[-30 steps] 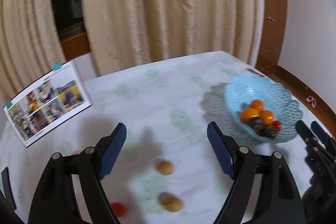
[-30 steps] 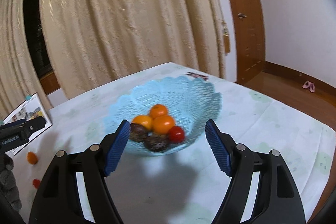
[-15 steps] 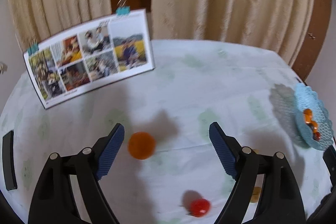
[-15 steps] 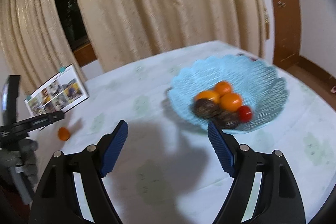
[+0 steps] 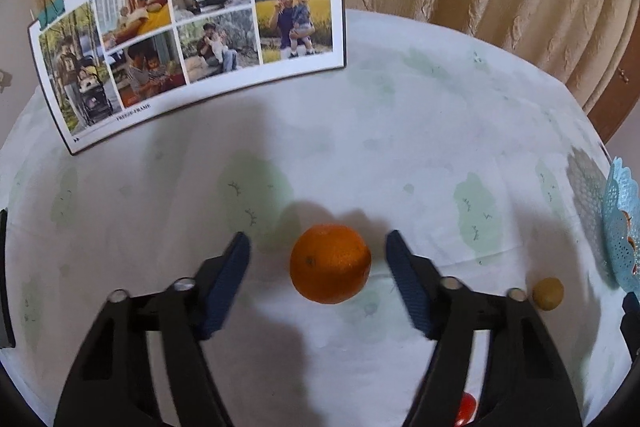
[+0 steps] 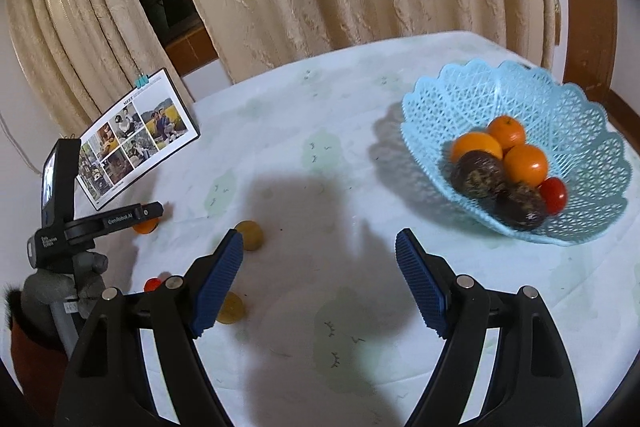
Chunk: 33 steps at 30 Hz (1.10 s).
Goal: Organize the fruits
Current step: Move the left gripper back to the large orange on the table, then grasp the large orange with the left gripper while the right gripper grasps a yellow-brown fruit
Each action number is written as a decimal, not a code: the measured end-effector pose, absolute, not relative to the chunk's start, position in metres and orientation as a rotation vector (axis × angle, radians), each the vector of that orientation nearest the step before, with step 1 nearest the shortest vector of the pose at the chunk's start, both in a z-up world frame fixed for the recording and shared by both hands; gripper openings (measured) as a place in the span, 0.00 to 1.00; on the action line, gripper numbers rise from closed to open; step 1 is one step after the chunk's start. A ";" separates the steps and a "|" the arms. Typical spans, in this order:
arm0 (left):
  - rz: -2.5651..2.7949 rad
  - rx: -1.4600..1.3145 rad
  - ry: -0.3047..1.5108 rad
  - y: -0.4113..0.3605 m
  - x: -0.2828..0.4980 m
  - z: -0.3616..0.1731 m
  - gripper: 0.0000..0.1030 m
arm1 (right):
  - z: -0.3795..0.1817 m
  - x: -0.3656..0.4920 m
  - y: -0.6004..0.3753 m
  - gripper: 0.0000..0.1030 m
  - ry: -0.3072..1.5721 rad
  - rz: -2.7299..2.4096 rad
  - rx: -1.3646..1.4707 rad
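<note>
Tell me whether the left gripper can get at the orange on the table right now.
Probably yes. The left gripper is open with the orange sitting between its fingers, a gap on each side and nothing in between. Closing should catch it.

The round orange fruit (image 5: 330, 263) lies on the cloth-covered table (image 5: 400, 147), between the spread jaws of the left gripper (image 5: 318, 259). The standing photo board (image 5: 188, 35) is behind it. The small tan fruit (image 5: 547, 293) lies to its right, the blue lattice plastic basket (image 5: 618, 227) farther right.
</note>
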<state>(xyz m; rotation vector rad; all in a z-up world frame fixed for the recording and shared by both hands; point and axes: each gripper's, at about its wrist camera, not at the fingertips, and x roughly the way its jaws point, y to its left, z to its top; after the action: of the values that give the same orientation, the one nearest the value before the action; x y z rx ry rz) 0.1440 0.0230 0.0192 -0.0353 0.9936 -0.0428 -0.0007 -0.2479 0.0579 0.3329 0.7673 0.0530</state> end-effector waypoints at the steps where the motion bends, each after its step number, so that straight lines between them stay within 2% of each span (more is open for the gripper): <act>1: -0.046 -0.034 1.004 0.023 0.144 0.016 0.49 | 0.057 0.002 -0.247 0.78 0.774 0.058 0.337; 2: -0.045 -0.030 1.006 0.021 0.145 0.015 0.47 | 0.055 0.005 -0.247 0.78 0.782 0.063 0.344; 4: -0.065 -0.030 1.000 0.019 0.144 0.016 0.37 | 0.054 0.008 -0.247 0.78 0.795 0.076 0.352; 18: -0.092 -0.052 0.920 0.019 0.133 0.049 0.37 | 0.036 0.046 -0.196 0.77 0.871 0.175 0.245; 20: -0.097 -0.058 0.908 0.020 0.131 0.055 0.37 | 0.032 0.051 -0.189 0.72 0.879 0.182 0.219; 25: -0.109 -0.069 0.886 0.020 0.129 0.067 0.37 | 0.022 0.064 -0.176 0.49 0.920 0.201 0.169; 29: -0.117 -0.071 0.873 0.018 0.127 0.073 0.37 | 0.018 0.069 -0.172 0.37 0.923 0.185 0.140; 31: -0.121 -0.071 0.866 0.017 0.125 0.076 0.37 | 0.018 0.070 -0.173 0.26 0.925 0.184 0.138; 33: -0.124 -0.072 0.860 0.017 0.123 0.078 0.37 | 0.018 0.070 -0.175 0.26 0.927 0.185 0.148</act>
<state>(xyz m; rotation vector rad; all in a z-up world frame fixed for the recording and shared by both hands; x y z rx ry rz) 0.1231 0.0166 0.0781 -0.0715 0.8596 -0.1240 0.0695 -0.1745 0.0185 0.1476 0.9273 0.1848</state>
